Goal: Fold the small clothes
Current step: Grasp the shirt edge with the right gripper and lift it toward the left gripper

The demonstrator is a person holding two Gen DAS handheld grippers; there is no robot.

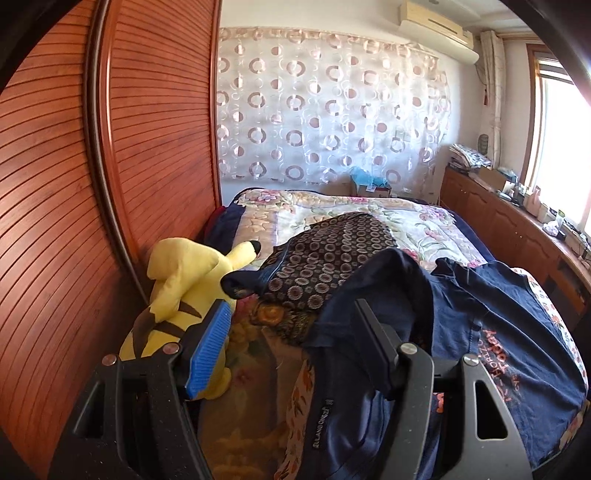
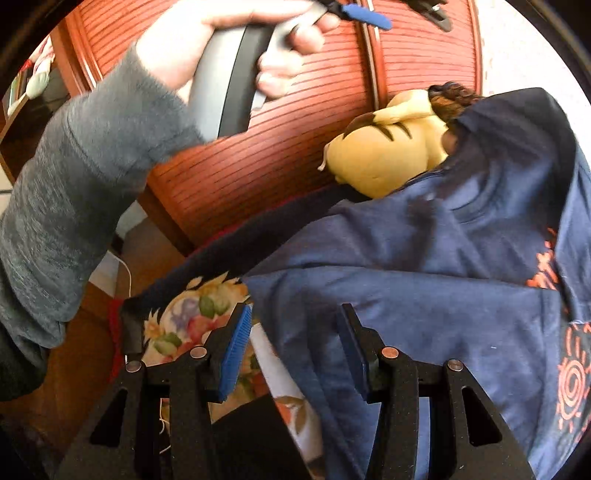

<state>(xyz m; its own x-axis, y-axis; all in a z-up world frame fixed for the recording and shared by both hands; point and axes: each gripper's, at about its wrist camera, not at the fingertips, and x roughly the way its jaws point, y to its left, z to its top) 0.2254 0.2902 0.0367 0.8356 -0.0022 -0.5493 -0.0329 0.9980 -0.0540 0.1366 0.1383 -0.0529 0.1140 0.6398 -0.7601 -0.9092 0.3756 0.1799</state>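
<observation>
A navy T-shirt (image 1: 480, 302) with orange print lies rumpled on the flowered bed (image 1: 332, 210). In the left wrist view, part of it rises in a hump around the right finger of my left gripper (image 1: 291, 332). The jaws stand wide apart with only bedspread between the pads. In the right wrist view the same navy T-shirt (image 2: 424, 295) spreads below my right gripper (image 2: 295, 339), which is open over its near edge. No cloth is pinched there. A hand (image 2: 207, 48) in a grey sleeve holds the left gripper (image 2: 399, 14) at the top.
A yellow plush toy (image 1: 184, 280) leans against the wooden slatted wardrobe (image 1: 147, 129) at the bed's left. A dark patterned cloth (image 1: 332, 258) lies beyond the shirt. A low cabinet (image 1: 517, 221) with clutter runs under the window on the right.
</observation>
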